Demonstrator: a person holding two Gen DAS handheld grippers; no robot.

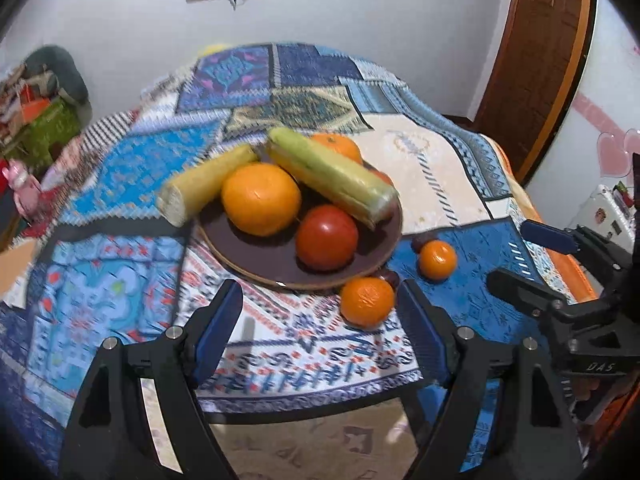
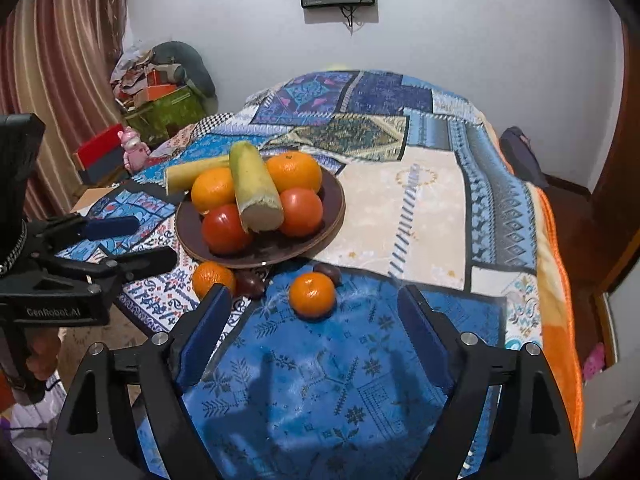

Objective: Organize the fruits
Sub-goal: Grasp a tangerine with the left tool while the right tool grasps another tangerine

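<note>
Right wrist view, nearest first: my right gripper (image 2: pixel 314 320) hangs above the blue patterned patchwork blanket (image 2: pixel 432 208), its blue-padded fingers (image 2: pixel 204 332) spread wide and holding nothing. Just ahead, centred in the gap, a small loose orange mandarin (image 2: pixel 312 294) rests on the blanket. To its left lie a second loose mandarin (image 2: pixel 212 278) and a dark, glossy, rounded fruit (image 2: pixel 250 283), the two touching; another dark fruit (image 2: pixel 328 272) lies just behind the centred mandarin. These dark ones are too blurred to name, possibly plums or chestnuts. My left gripper (image 2: pixel 132 240) shows at the left edge, also released and empty.

Beyond them is the round dark-brown plate (image 2: pixel 338 204), carrying two larger oranges (image 2: pixel 294 170), two red tomatoes (image 2: pixel 224 230) and a pale yellow-green husked corn cob (image 2: pixel 254 188) lying across the pile. A second cob (image 2: pixel 192 174) reaches over the plate's far-left rim.

Left wrist view: my left gripper (image 1: pixel 320 320) is open too, with the second mandarin (image 1: pixel 366 306) just inside its right finger.

I judge the step in hand to be gathering the loose fruit onto the plate. To do it well, I would lower the right gripper straight over the centred mandarin, close gently at its widest girth so it neither rolls nor bruises, and set it in a bare patch near the plate's front rim, clear of the cob, which looks liable to shift if nudged.
</note>
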